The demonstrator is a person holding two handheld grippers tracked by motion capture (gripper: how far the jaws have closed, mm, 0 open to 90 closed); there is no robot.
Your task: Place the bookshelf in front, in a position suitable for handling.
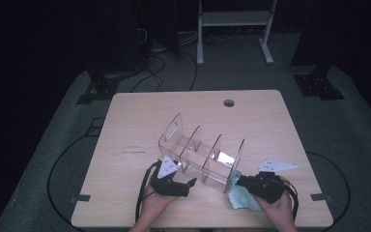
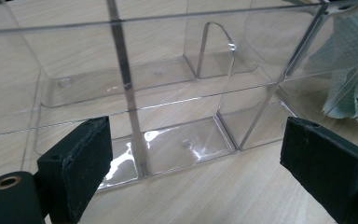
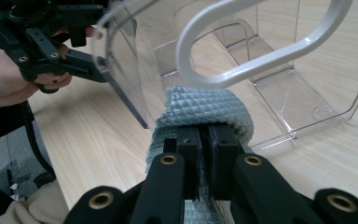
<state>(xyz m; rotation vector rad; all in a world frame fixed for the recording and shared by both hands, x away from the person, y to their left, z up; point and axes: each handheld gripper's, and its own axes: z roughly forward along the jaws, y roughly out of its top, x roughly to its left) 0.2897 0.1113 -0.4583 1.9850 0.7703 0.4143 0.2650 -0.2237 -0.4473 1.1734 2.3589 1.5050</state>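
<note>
A clear acrylic organiser point(image 1: 200, 152) with several compartments lies on the wooden table point(image 1: 140, 125), its handle-slot ends facing away and toward me. My left gripper point(image 1: 192, 183) is open beside the organiser's near long side; in the left gripper view its jaws stand wide apart on either side of a divider wall of the organiser point(image 2: 135, 116). My right gripper point(image 1: 241, 182) is shut on a light blue cloth point(image 1: 241, 195) at the organiser's right end. In the right gripper view the cloth point(image 3: 205, 109) presses against the end panel below its oval slot point(image 3: 261, 42).
A round cable hole point(image 1: 229, 103) sits near the table's far edge. The far half of the table is bare wood. Cables trail from both grippers toward the near edge. White desk legs point(image 1: 234, 29) stand on the floor beyond.
</note>
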